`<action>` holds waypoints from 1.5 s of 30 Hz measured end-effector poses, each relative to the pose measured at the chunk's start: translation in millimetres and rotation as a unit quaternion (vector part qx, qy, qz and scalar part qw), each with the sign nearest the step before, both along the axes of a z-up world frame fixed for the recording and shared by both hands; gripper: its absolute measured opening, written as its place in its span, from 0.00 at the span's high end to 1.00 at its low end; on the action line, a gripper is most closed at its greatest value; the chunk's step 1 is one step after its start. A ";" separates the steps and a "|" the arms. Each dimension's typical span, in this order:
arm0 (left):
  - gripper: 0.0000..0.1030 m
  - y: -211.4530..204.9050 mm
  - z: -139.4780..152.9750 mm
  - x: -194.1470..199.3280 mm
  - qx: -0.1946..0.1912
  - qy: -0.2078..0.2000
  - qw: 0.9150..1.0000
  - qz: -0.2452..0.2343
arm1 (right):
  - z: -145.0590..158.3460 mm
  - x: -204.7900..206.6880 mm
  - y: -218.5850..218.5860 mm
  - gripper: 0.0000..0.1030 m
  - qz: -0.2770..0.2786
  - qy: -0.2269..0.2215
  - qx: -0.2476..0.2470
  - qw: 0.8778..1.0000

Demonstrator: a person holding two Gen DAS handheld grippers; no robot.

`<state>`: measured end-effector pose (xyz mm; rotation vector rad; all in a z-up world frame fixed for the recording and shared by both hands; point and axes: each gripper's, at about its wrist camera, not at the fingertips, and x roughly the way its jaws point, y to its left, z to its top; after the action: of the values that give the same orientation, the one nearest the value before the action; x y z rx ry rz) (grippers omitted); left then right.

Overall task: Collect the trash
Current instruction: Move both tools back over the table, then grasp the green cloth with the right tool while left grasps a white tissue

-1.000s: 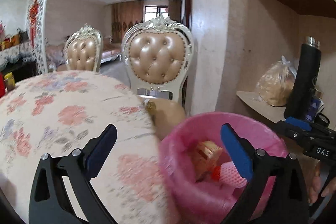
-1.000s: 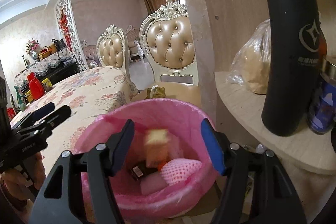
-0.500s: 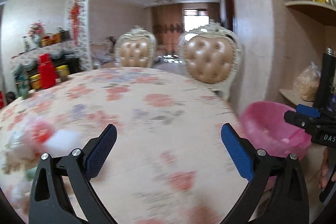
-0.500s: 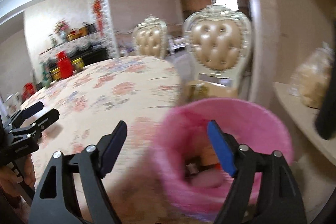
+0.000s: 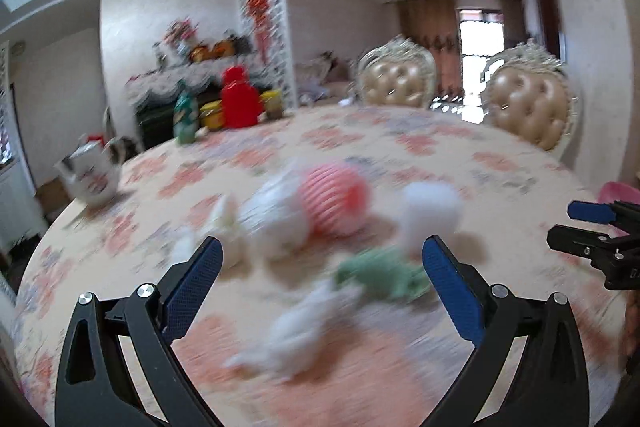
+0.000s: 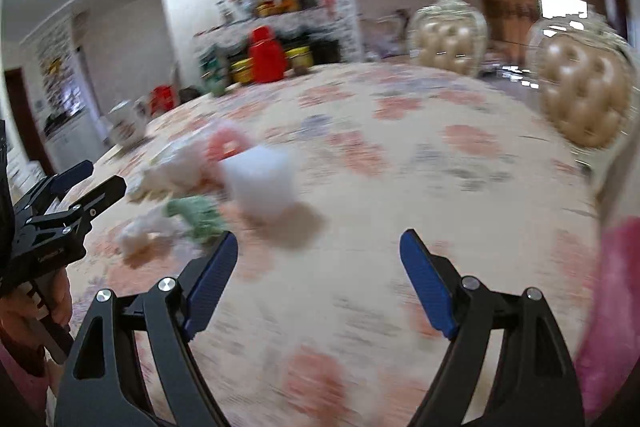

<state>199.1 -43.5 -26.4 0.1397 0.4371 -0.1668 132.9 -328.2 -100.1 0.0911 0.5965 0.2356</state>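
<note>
Left gripper (image 5: 320,279), fingers (image 5: 192,287) spread wide with nothing between the pads, angled downward over the floral tabletop (image 5: 460,155). Just ahead of the fingertips, between them, lies blurred white crumpled trash (image 5: 296,335); just beyond, nearer the right finger, a green scrap (image 5: 380,277). Farther ahead sit a white-and-pink ribbed item (image 5: 316,211) and, past the right fingertip, a white lump (image 5: 428,215); motion blur hides their exact kind. Beyond this cluster the cloth runs bare to the far edge, where two tufted chairs (image 5: 528,111) stand. A teapot (image 5: 94,171) is near the edge, far off the left finger.

Right gripper (image 6: 318,263), fingers (image 6: 424,283) parted wide after having just opened further, pads empty, tilted downward. Bare cloth lies between and directly ahead of them. The white lump (image 6: 260,183) and green scrap (image 6: 196,215) lie ahead of the left fingertip, apart from it. The pink bin liner (image 6: 612,307) shows at the tabletop's edge, outside the right finger. A hand (image 6: 44,311) holds the left gripper (image 6: 84,179) at far left.
</note>
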 end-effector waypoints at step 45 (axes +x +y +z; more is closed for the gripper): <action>0.61 10.8 -61.1 59.5 0.016 0.227 0.974 0.005 | -21.8 70.5 81.5 0.76 0.046 0.100 -0.016 0.994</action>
<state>258.7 -32.7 -87.5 0.1299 0.8977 -0.1819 203.4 -246.7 -121.9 0.0569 0.8044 0.3095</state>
